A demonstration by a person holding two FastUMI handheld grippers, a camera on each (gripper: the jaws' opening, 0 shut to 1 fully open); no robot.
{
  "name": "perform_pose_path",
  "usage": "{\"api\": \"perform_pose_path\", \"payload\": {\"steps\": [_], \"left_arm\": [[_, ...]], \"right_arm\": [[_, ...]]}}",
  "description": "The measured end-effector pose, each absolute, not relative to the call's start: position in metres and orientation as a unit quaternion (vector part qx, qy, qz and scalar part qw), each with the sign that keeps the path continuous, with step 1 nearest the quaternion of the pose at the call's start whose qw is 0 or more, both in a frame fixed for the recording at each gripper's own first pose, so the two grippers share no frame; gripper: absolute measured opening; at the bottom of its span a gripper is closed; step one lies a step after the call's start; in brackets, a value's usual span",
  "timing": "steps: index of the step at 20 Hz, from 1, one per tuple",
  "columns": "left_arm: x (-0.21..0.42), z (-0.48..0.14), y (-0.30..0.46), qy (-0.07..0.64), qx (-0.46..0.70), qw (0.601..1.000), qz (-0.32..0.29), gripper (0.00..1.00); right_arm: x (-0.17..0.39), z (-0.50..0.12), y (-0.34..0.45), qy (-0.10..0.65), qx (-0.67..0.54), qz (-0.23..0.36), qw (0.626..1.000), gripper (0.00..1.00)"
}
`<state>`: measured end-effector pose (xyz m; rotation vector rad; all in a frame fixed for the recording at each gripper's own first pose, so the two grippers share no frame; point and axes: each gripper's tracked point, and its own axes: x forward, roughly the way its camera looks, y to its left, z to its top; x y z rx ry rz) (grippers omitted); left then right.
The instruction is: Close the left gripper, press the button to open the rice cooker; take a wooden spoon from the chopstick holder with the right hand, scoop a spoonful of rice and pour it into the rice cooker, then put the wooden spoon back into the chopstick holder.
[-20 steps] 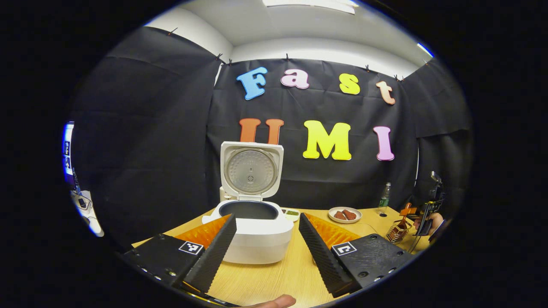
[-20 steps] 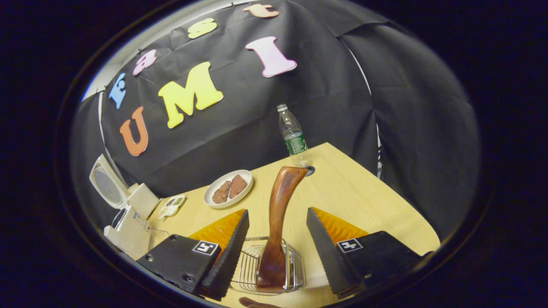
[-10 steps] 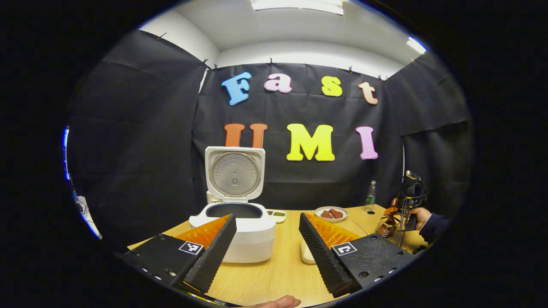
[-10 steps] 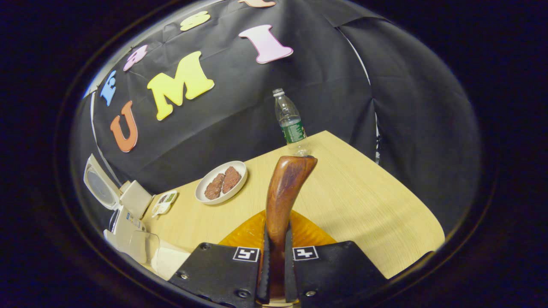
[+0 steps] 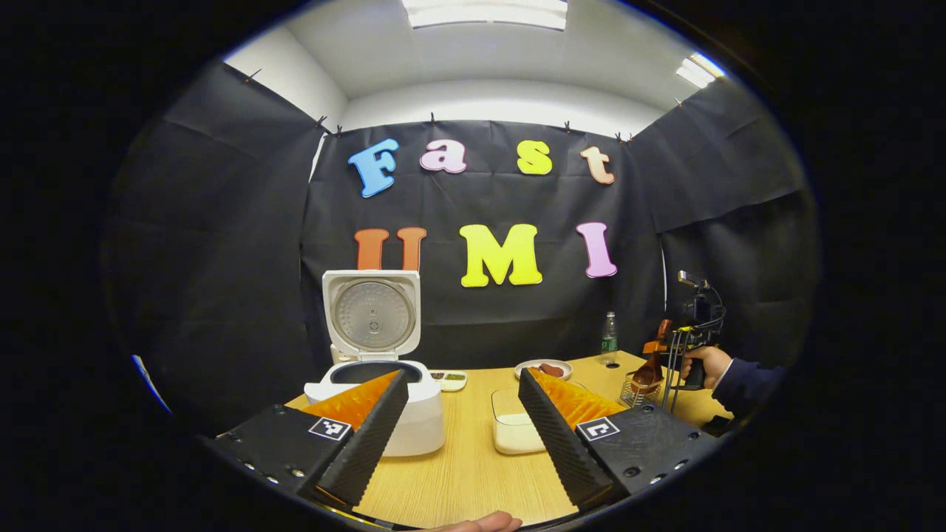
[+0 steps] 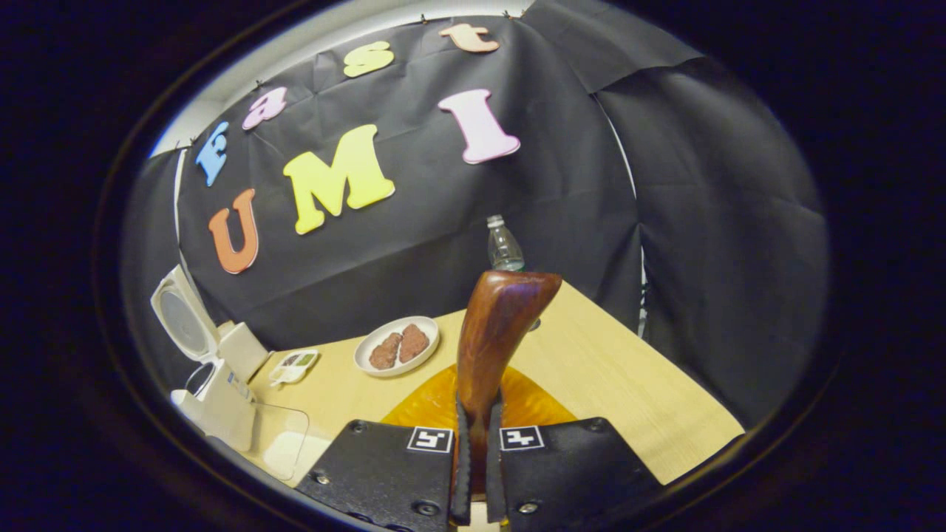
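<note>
The white rice cooker (image 5: 384, 414) stands with its lid (image 5: 372, 314) raised. My left gripper (image 5: 462, 432) hangs open in front of it, nothing between its fingers. A white box of rice (image 5: 514, 432) sits to the cooker's right. In the right gripper view my right gripper (image 6: 477, 462) is shut on the brown wooden spoon (image 6: 495, 332), whose handle points up and away. In the left gripper view that spoon (image 5: 652, 363) hangs just over the wire chopstick holder (image 5: 634, 389), held by the far gripper (image 5: 691, 336) in a hand (image 5: 702, 363). The cooker (image 6: 214, 395) lies far left.
On the wooden table (image 5: 473, 473) stand a plate of meat (image 6: 395, 346), a small sauce dish (image 6: 294, 363) and a water bottle (image 6: 505, 247) near the back wall. A clear-lidded box (image 6: 284, 443) sits next to the cooker. The table's right edge is close to the holder.
My right gripper shut on the spoon handle and then rose a little with it. My left gripper drew back from the cooker, which now looks smaller and farther left.
</note>
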<state>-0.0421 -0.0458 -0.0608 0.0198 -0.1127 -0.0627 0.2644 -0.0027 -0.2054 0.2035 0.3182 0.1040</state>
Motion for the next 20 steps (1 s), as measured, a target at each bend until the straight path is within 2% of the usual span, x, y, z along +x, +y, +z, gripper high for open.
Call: {"api": "perform_pose_path", "payload": {"steps": [9, 20], "left_arm": [[-0.061, -0.064, -0.024, -0.047, -0.02, 0.998, -0.024, 0.96], [-0.058, -0.084, -0.004, -0.029, -0.02, 0.999, -0.02, 0.95]], "right_arm": [[0.212, -0.138, 0.026, 0.096, 0.06, 0.069, 0.991, 0.1], [0.182, -0.116, 0.143, 0.06, 0.011, 0.124, 0.99, 0.1]]}}
